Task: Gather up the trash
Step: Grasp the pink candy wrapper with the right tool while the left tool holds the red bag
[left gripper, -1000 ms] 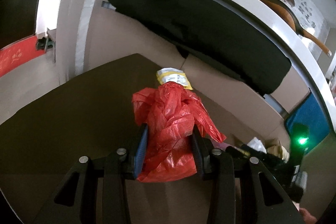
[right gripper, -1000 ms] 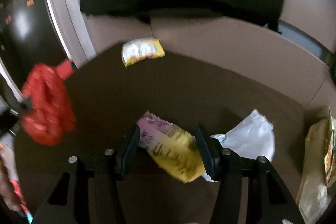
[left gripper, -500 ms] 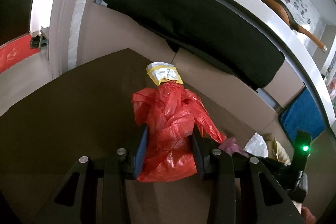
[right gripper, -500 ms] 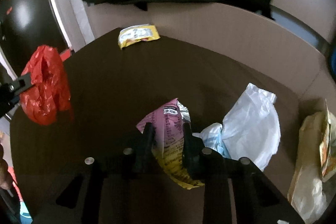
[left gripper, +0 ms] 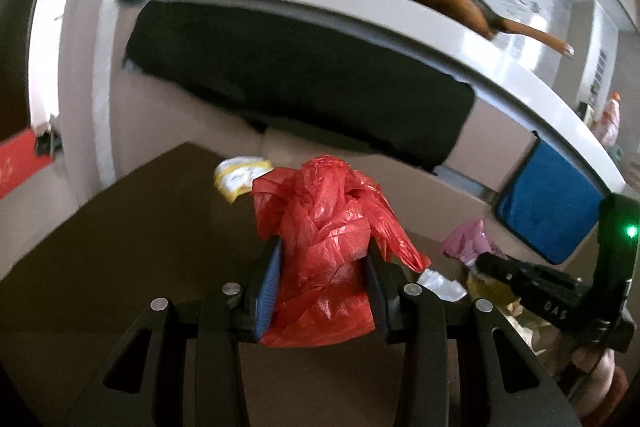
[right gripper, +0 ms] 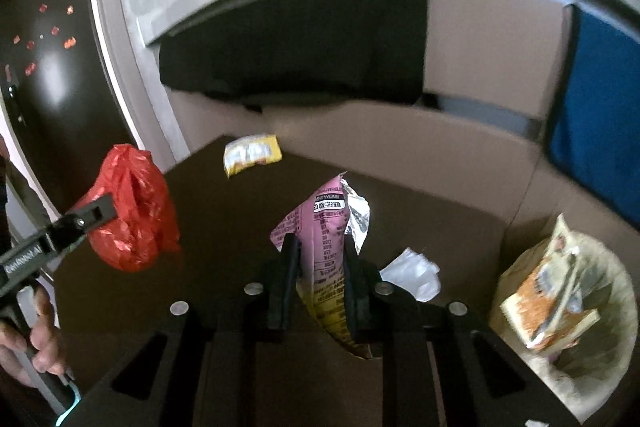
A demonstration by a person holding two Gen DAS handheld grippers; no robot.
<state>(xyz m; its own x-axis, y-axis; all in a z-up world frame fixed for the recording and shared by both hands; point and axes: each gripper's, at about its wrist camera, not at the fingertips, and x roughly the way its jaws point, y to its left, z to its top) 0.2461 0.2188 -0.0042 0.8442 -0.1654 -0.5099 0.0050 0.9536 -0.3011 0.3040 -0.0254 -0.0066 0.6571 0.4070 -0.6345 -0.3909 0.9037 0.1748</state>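
My left gripper is shut on a crumpled red plastic bag and holds it above the dark brown table. The bag also shows at the left of the right wrist view. My right gripper is shut on a pink and yellow snack wrapper, lifted off the table. The wrapper shows in the left wrist view too. A yellow and white packet lies at the table's far edge, also seen in the left wrist view. A white crumpled wrapper lies on the table, right of my right gripper.
A bin lined with a pale bag stands at the right, holding an orange wrapper. Behind the table runs a cardboard wall with black cloth and a blue cloth. A brown pan sits on the white counter.
My right gripper closed on the pink and yellow wrapper and lifted it off the table. Both grippers have risen, the left still holding the red bag.
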